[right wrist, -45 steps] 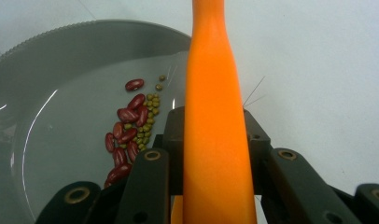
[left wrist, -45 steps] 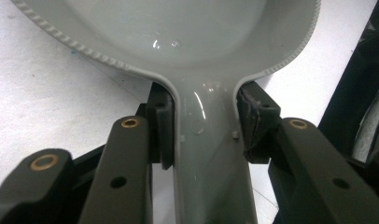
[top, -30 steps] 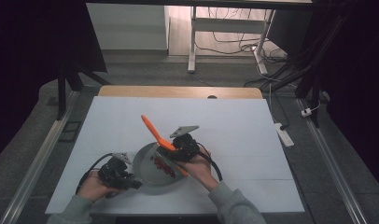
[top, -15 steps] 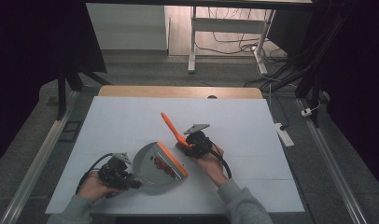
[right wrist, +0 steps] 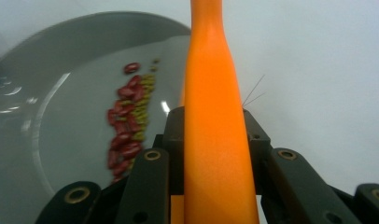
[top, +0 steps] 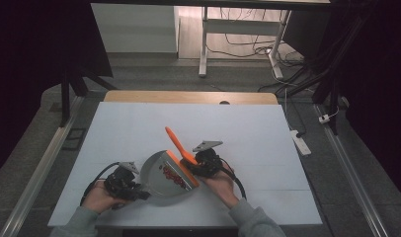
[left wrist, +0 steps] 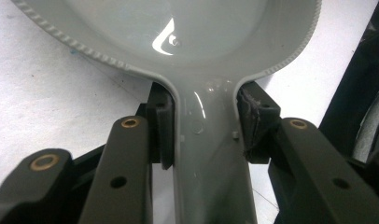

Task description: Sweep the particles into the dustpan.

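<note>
A grey dustpan (top: 161, 173) lies on the white table near the front edge, with red beans (top: 172, 176) and small greenish bits in it. My left gripper (top: 134, 190) is shut on the dustpan's handle (left wrist: 208, 154), its pads (left wrist: 163, 126) pressing both sides. My right gripper (top: 196, 165) is shut on the orange brush (top: 178, 144), whose handle (right wrist: 213, 116) points up and away to the left. The brush head rests at the dustpan's right lip. The beans (right wrist: 127, 121) lie in a loose line inside the pan in the right gripper view.
The white table top (top: 267, 143) stretches back to a wooden edge (top: 188, 96). A power strip (top: 300, 140) lies off the table's right side. Desk legs and cables (top: 238, 39) stand on the floor beyond. A metal rail (top: 35, 173) runs along the left.
My right gripper with the orange brush swung right off the pan, then came back down to the pan's right lip. The left gripper and dustpan stayed put.
</note>
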A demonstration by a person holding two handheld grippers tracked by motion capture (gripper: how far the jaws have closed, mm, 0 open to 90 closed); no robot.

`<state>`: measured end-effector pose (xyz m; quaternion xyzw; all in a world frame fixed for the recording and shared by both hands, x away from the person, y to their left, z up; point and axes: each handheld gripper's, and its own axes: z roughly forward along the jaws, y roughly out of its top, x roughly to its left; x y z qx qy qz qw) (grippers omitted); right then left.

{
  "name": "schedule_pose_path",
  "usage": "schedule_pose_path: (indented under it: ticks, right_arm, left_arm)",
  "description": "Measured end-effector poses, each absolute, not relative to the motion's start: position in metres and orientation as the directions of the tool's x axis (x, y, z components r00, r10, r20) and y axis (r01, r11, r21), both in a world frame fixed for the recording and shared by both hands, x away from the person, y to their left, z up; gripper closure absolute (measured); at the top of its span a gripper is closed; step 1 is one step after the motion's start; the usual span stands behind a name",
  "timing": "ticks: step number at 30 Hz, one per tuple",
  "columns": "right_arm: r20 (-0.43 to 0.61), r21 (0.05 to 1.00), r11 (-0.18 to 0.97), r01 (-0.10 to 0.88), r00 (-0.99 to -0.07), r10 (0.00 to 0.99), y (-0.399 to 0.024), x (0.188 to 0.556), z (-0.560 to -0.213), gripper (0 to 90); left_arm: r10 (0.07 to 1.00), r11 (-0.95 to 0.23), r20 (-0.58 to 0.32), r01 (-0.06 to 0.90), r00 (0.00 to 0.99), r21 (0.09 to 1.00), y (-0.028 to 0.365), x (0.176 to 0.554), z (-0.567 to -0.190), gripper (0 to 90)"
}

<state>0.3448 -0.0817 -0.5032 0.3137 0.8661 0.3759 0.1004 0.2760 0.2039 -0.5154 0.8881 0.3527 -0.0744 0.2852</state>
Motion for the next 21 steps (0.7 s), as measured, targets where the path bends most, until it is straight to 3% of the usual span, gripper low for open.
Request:
schedule_pose_path:
  ticks: [4, 7, 9, 15, 21]
  right_arm:
    - [0.067, 0.725, 0.52, 0.452, -0.797, 0.6, -0.074, 0.336, -0.501, 70.8]
    - [0.143, 0.728, 0.502, 0.468, -0.819, 0.555, -0.067, 0.334, -0.497, 70.8]
    - [0.124, 0.739, 0.513, 0.437, -0.836, 0.534, -0.063, 0.332, -0.493, 70.8]
    - [0.15, 0.784, 0.444, 0.434, -0.826, 0.544, -0.075, 0.339, -0.472, 70.8]
    - [0.316, 0.795, 0.321, 0.515, -0.803, 0.506, -0.1, 0.355, -0.458, 70.8]
  left_arm:
    - [0.584, -0.59, -0.332, 0.668, 0.741, 0.453, 0.204, 0.276, -0.515, 61.7]
    - [0.584, -0.588, -0.332, 0.669, 0.74, 0.455, 0.204, 0.276, -0.515, 61.7]
    - [0.584, -0.588, -0.333, 0.668, 0.741, 0.455, 0.204, 0.276, -0.516, 61.7]
    - [0.581, -0.589, -0.334, 0.667, 0.742, 0.456, 0.204, 0.276, -0.516, 61.7]
    - [0.583, -0.588, -0.334, 0.668, 0.741, 0.456, 0.204, 0.276, -0.516, 61.7]
